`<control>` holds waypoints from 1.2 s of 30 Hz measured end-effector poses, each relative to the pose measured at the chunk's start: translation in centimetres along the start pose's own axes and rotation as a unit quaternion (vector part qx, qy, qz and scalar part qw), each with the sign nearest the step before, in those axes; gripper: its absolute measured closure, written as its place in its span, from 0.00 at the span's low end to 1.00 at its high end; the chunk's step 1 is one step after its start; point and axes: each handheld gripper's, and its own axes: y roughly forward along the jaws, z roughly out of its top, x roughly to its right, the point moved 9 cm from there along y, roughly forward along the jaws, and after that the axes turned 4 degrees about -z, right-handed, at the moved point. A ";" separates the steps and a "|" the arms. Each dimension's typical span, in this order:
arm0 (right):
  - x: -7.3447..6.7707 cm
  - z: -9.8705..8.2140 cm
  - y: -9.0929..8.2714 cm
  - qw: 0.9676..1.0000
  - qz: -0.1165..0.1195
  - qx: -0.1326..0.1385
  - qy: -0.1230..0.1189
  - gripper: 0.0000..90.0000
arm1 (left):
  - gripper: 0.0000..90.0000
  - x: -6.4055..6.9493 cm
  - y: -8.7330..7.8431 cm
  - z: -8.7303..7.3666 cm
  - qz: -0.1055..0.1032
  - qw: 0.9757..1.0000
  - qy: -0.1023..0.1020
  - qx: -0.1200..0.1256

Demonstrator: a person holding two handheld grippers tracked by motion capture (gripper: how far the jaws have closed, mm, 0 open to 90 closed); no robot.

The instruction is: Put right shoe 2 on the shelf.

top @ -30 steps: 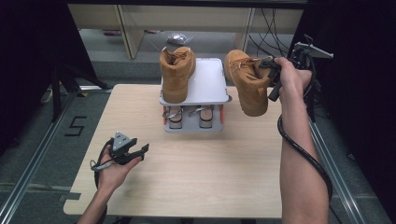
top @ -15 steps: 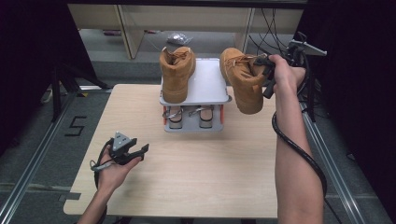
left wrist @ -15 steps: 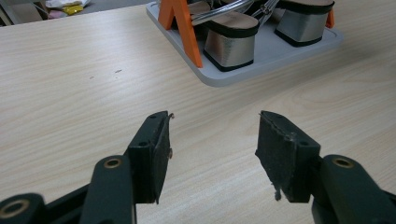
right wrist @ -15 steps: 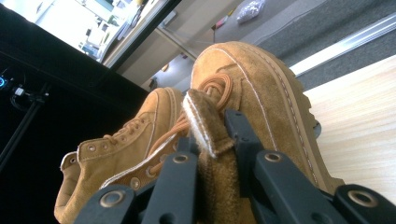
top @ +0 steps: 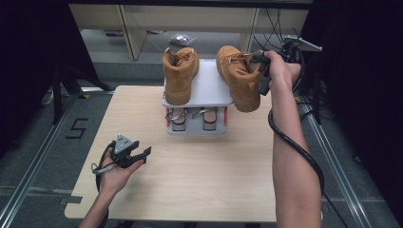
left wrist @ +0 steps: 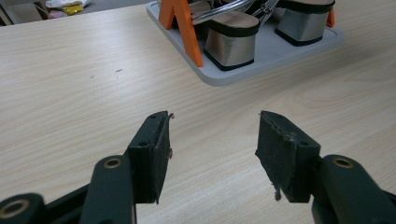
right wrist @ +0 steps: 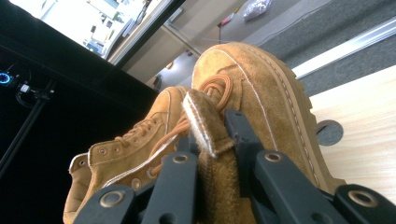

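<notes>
Boot clamped by collar in right tool, tilted, toe down toward table, left tool released.

**Both arms, one busy**

Left tongs sit low near the body, hand cradling them from beneath, jaws standing apart with nothing between. Right arm stretched far forward and raised, hand gripping the right tongs, jaws clamped tight on material.
</notes>
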 end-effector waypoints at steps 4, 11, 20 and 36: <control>-0.4 -0.1 0.5 1.000 0.001 -0.002 0.002 0.92 | 0.49 0.0 0.0 -0.1 0.001 1.000 0.000 -0.004; -0.9 -0.2 1.2 1.000 0.000 0.000 0.002 0.92 | 0.49 0.0 0.0 -0.2 0.001 1.000 0.000 -0.004; -1.6 -0.5 2.5 1.000 0.007 -0.008 0.017 0.92 | 0.49 0.0 0.0 -0.2 0.001 1.000 0.000 -0.004; -3.0 -0.6 4.3 1.000 0.019 -0.001 0.016 0.92 | 0.49 0.1 0.1 -0.4 -0.001 1.000 -0.001 -0.003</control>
